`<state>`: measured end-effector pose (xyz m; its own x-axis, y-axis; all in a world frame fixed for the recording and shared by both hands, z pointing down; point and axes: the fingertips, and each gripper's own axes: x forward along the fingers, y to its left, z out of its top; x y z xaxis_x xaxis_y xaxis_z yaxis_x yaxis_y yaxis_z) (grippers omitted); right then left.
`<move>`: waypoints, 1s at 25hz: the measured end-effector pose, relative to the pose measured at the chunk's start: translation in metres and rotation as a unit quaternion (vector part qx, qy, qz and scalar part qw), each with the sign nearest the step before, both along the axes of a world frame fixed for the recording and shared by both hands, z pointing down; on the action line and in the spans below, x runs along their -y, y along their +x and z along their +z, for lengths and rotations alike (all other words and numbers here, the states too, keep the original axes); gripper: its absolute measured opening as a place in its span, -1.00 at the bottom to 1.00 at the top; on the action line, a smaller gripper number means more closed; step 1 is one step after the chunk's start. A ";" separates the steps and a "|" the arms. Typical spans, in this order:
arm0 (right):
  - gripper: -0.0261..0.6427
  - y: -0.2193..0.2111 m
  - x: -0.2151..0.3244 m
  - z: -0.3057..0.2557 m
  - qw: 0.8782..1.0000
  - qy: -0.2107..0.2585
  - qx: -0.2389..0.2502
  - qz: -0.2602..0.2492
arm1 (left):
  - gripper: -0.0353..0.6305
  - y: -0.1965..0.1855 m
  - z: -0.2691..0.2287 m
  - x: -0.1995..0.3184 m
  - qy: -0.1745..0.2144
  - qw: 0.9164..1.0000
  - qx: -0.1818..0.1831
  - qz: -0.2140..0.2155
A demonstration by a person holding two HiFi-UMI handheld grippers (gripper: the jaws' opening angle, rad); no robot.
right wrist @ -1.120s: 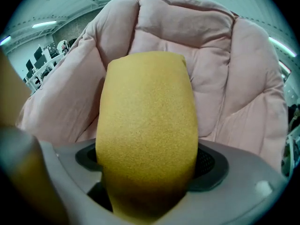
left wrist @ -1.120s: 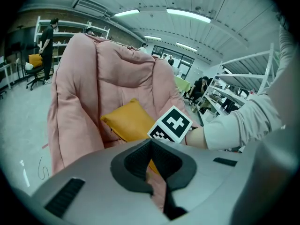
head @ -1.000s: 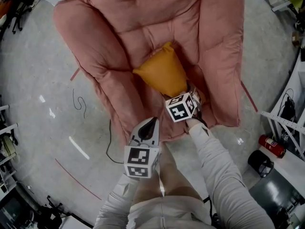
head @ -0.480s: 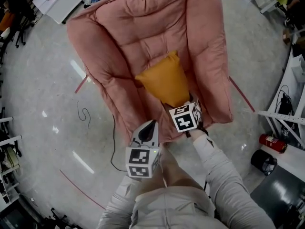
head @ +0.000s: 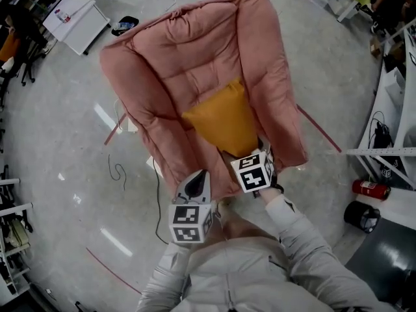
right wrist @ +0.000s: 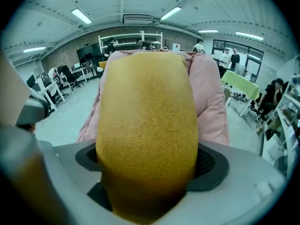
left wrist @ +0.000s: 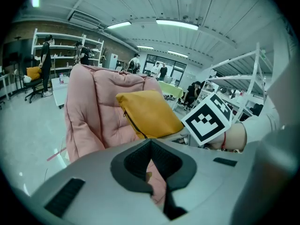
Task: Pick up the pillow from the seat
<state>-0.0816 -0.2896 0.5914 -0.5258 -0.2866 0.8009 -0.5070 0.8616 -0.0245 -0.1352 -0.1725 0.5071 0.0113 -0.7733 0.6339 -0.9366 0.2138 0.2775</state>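
Right hand-held gripper (head: 263, 147) pinching orange pillow (head: 224, 119) over pink seat (head: 182, 64), left hand-held gripper (head: 197, 177) pressed together alongside, cable (head: 156, 200) on floor (head: 58, 142)

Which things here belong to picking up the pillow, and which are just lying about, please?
Job: pillow, seat, right gripper shut on the pillow.
Lying about: extinguisher, black bin, white table.
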 end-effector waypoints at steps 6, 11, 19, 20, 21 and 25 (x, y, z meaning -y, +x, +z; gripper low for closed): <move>0.51 0.014 -0.014 -0.038 0.999 0.002 0.033 0.024 | -0.88 0.003 -0.015 -0.008 0.013 1.000 0.009 0.005; 0.51 0.021 -0.029 -0.059 0.998 -0.007 0.055 0.037 | -0.88 0.008 -0.026 -0.008 0.020 0.999 0.019 0.019; 0.51 0.026 -0.040 -0.081 0.996 -0.007 0.080 0.043 | -0.88 0.007 -0.039 -0.003 0.040 0.998 0.029 0.027; 0.51 0.027 -0.039 -0.083 0.995 -0.007 0.083 0.045 | -0.88 0.008 -0.040 -0.003 0.041 0.998 0.030 0.027; 0.51 0.028 -0.039 -0.086 0.995 -0.006 0.085 0.046 | -0.88 0.009 -0.041 -0.003 0.042 0.998 0.030 0.028; 0.51 0.031 -0.039 -0.093 0.995 0.000 0.087 0.042 | -0.88 0.009 -0.044 -0.006 0.042 0.998 0.032 0.027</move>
